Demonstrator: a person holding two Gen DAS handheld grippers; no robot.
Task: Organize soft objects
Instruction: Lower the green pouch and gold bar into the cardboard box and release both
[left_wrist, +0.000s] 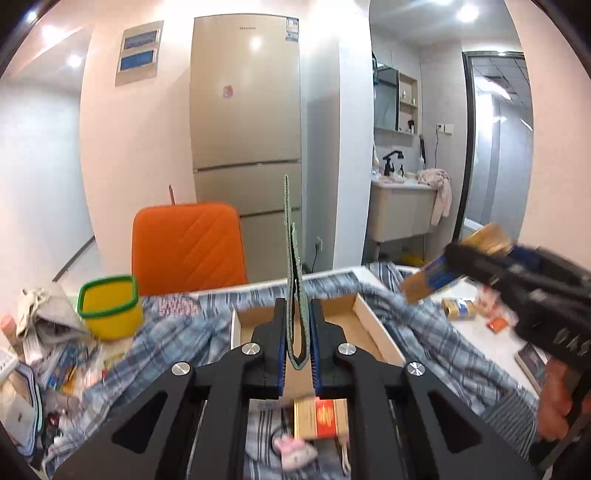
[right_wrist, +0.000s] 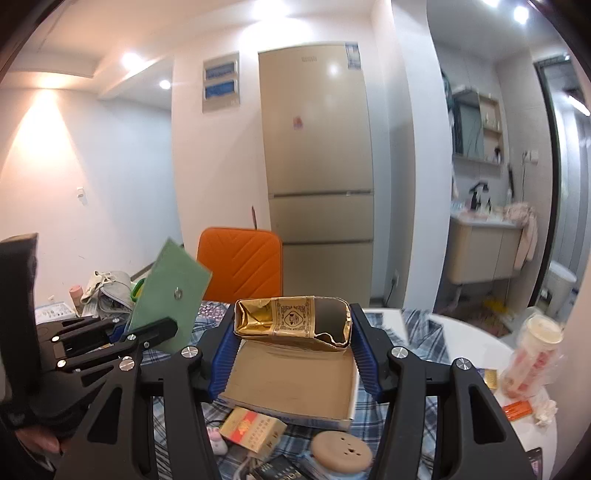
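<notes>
The shallow cardboard box (right_wrist: 295, 384) lies open on the plaid cloth (right_wrist: 421, 325), its brown floor bare. Above its far edge the right gripper (right_wrist: 293, 325) is clamped on a crumpled gold packet (right_wrist: 291, 321); its printed emblem is too small to read. At left, the left gripper (left_wrist: 298, 332) is closed on a folded green pouch (right_wrist: 171, 295), held upright. The yellow green-rimmed tub (left_wrist: 110, 310) stands far left, contents hidden.

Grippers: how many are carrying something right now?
2. The left gripper pinches a flat green pouch; the right gripper clamps a crumpled gold packet over the cardboard box.
</notes>
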